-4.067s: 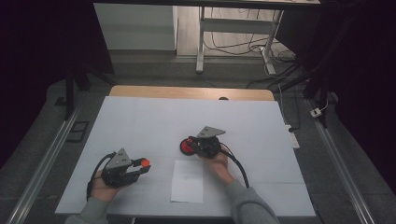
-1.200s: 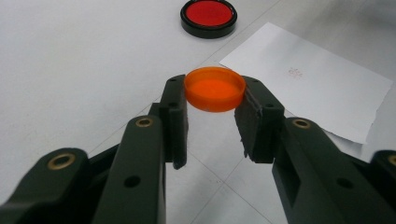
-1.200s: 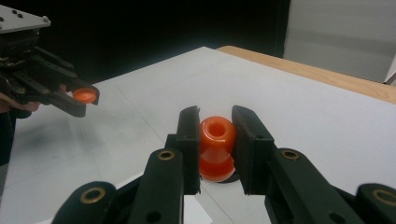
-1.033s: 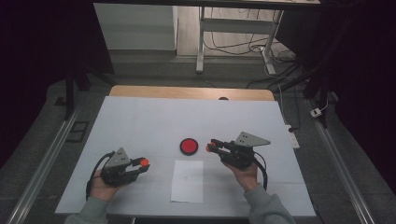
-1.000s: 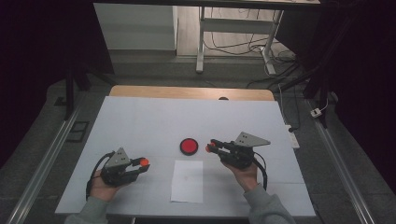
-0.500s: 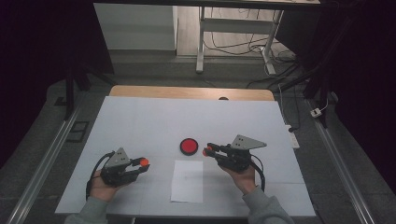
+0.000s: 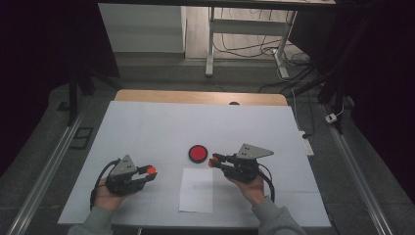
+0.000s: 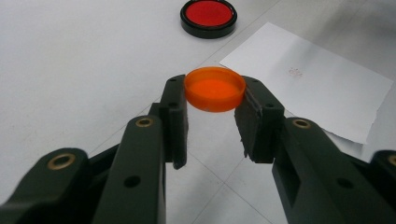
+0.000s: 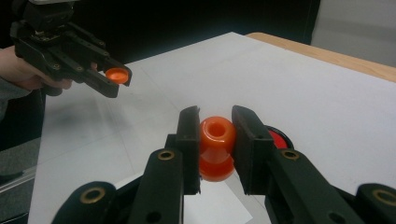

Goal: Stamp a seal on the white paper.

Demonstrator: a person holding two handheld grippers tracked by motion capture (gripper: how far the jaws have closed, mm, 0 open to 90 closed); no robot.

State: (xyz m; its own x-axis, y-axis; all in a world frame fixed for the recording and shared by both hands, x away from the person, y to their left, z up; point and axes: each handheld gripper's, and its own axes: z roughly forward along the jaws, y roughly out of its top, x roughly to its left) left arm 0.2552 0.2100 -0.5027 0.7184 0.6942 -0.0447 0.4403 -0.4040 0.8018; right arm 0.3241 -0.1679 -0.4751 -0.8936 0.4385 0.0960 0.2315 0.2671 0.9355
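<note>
My left gripper (image 7: pixel 147 172) rests at the near left of the table, shut on a shallow orange cap (image 8: pixel 215 87) pinched by its rim, hollow side up. The right gripper (image 7: pixel 214 160) is shut on an orange knob-shaped stamp (image 9: pixel 216 145) with a hole in its end. It hovers just right of a round red ink pad (image 7: pixel 197 153) in a black case. A white sheet of paper (image 7: pixel 196 190) lies in front of the pad, between the two hands. In the right gripper view, the left gripper (image 9: pixel 116 77) with its cap shows at the far left.
A white mat (image 7: pixel 161 127) covers the table, with a wooden edge (image 7: pixel 195 97) at the far side. Metal rails (image 7: pixel 44 171) run along both sides. Desk legs and cables (image 7: pixel 274 54) stand on the floor beyond.
Four seconds ago the right gripper was over the red pad; it then sat farther right and has now drifted back left toward the pad. The left gripper has stayed put.
</note>
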